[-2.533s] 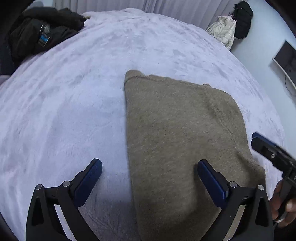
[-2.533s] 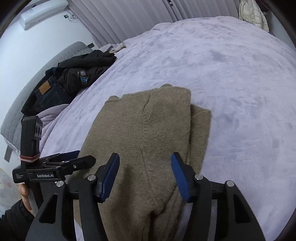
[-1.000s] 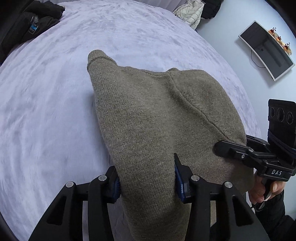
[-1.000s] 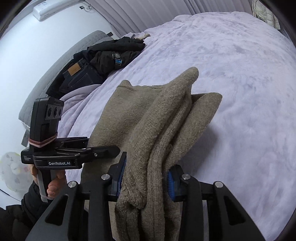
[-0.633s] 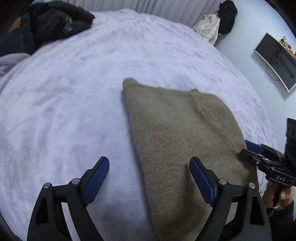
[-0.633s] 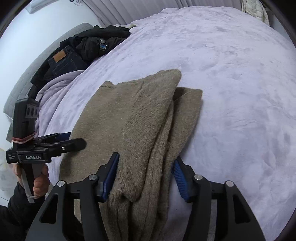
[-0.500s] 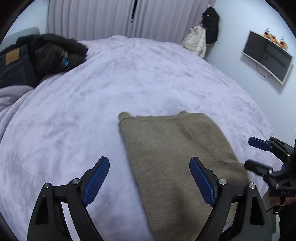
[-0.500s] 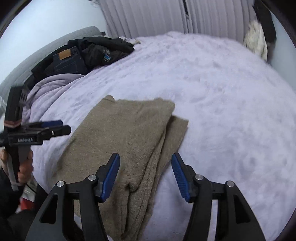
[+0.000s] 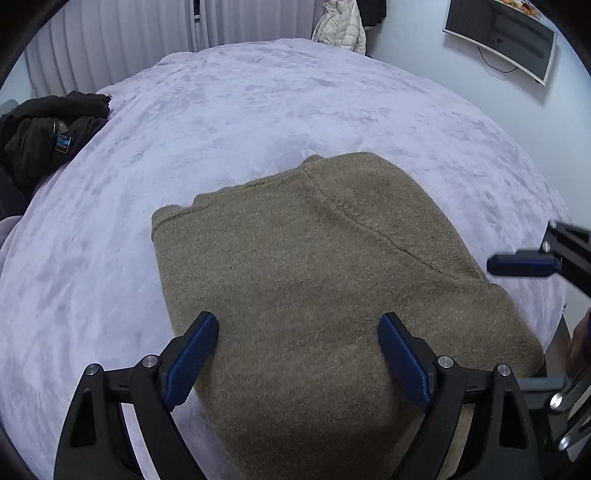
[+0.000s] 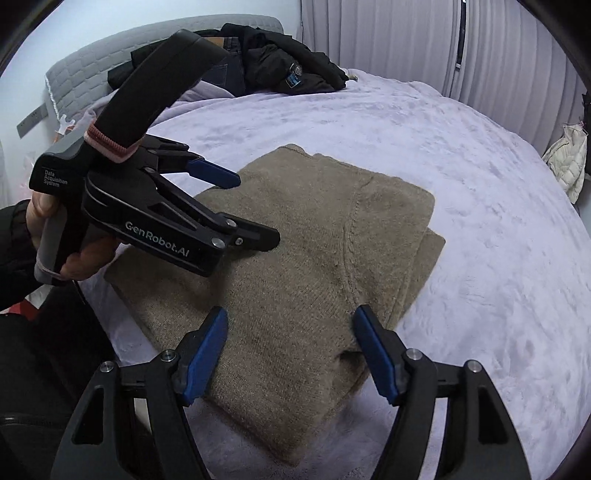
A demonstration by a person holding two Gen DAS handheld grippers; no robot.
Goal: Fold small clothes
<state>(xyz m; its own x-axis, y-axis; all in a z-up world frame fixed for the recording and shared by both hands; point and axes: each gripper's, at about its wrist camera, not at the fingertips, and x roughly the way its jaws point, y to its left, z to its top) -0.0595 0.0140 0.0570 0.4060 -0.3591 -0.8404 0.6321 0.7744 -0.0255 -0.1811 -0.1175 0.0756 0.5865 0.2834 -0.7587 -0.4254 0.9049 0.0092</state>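
Note:
A folded olive-brown knit sweater [image 9: 314, 266] lies flat on the lavender bed blanket [image 9: 258, 103], near the bed's front edge. It also shows in the right wrist view [image 10: 317, 266]. My left gripper [image 9: 297, 328] is open and empty, hovering over the sweater's near part. My right gripper [image 10: 291, 325] is open and empty over the sweater's near edge. The left gripper shows in the right wrist view [image 10: 243, 206], held in a hand above the sweater's left side. The right gripper's blue fingertip [image 9: 517, 265] shows at the right of the left wrist view.
A pile of dark clothes [image 10: 280, 62] lies at the head of the bed by a grey headboard [image 10: 92, 70]. A white puffer jacket [image 9: 338, 22] hangs by the curtains. A wall TV [image 9: 498, 33] is on the right.
Both grippers let go of the sweater and opened. It now lies flat and folded on the bed. Both grippers pulled back, then hover low over it again.

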